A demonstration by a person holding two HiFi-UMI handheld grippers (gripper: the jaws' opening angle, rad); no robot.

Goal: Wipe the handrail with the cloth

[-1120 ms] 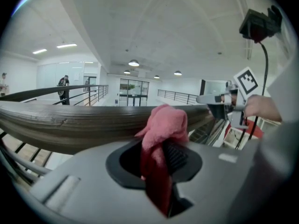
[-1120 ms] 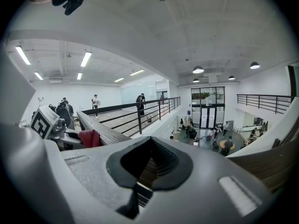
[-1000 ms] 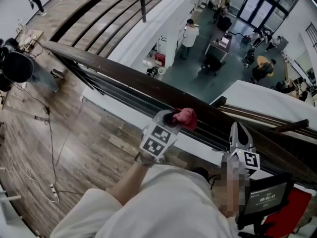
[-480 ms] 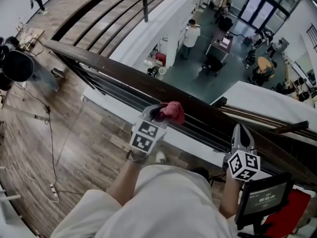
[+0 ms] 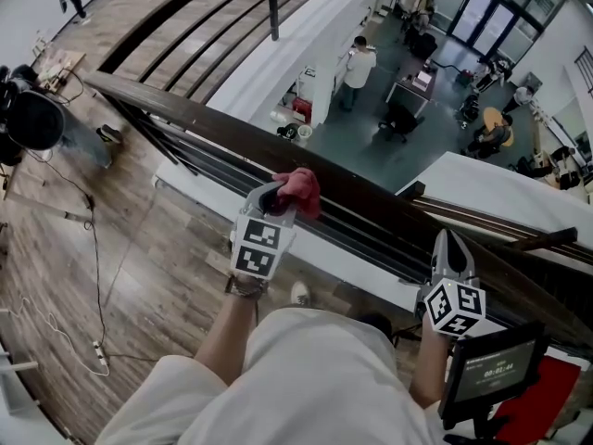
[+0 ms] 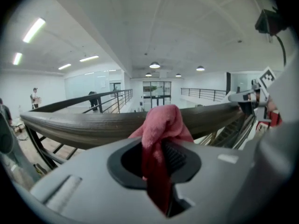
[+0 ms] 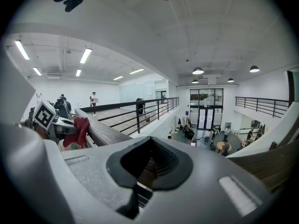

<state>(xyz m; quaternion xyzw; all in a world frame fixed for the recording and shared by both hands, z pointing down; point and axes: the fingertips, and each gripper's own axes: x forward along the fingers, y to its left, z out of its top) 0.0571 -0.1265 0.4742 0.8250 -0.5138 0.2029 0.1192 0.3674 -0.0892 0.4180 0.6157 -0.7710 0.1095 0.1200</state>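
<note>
Left gripper is clamped down on the red cloth. In the left gripper view the fabric is pinched right between the two jaws, with a bunched wad poking out past the tips. That wad sits against the near side of the dark wooden handrail, about halfway along the stretch you can see from the head view. From that angle the cloth overlaps the rail's top edge, and it looks like it's touching, though I wouldn't swear how hard it's pressed.

Right gripper is further along the same handrail, well apart from the cloth, out toward the end that drops away to the right. Its jaws are closed together with nothing in them. In the right gripper view you just see the rail's wood grain past the black pads. Its tips hang over the rail, and I can't tell if they actually rest on it.

On the person's side of the handrail there's a plank floor with a thin cable snaking across it. A small screen with digits lit up sits just below the right gripper, on the near side of the rail. Over the far side of the handrail you look straight down to a lower level with desks and a few people standing around.
</note>
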